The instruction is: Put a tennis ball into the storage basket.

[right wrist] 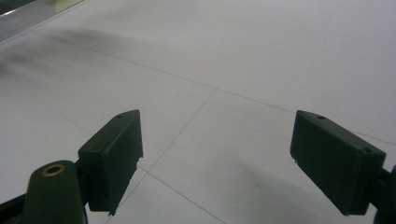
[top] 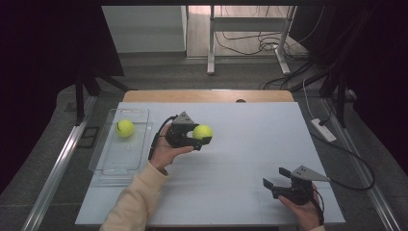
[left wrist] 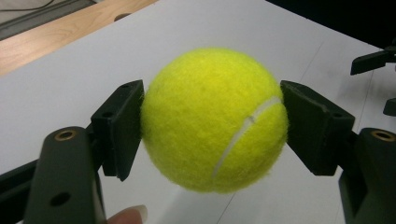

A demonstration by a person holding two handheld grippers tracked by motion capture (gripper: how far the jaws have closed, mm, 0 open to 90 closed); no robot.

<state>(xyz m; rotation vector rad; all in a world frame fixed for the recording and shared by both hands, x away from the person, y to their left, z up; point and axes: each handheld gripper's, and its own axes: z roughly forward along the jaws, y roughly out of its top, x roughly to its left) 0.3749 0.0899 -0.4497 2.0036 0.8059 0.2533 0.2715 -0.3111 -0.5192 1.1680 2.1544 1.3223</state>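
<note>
Reaching in from the lower left, the sleeved left forearm angles up over the white bench [top: 250, 144], its left gripper [top: 201, 139] pointing right with jaws pinching a fuzzy yellow-green tennis ball [left wrist: 215, 119] held clear above the surface. A second yellow-green tennis ball [top: 125, 128] lies in the clear plastic tray [top: 103, 154] near the bench's left edge. The right gripper [top: 273, 183] rests low at the near right, pointing left, jaws spread over bare bench.
</note>
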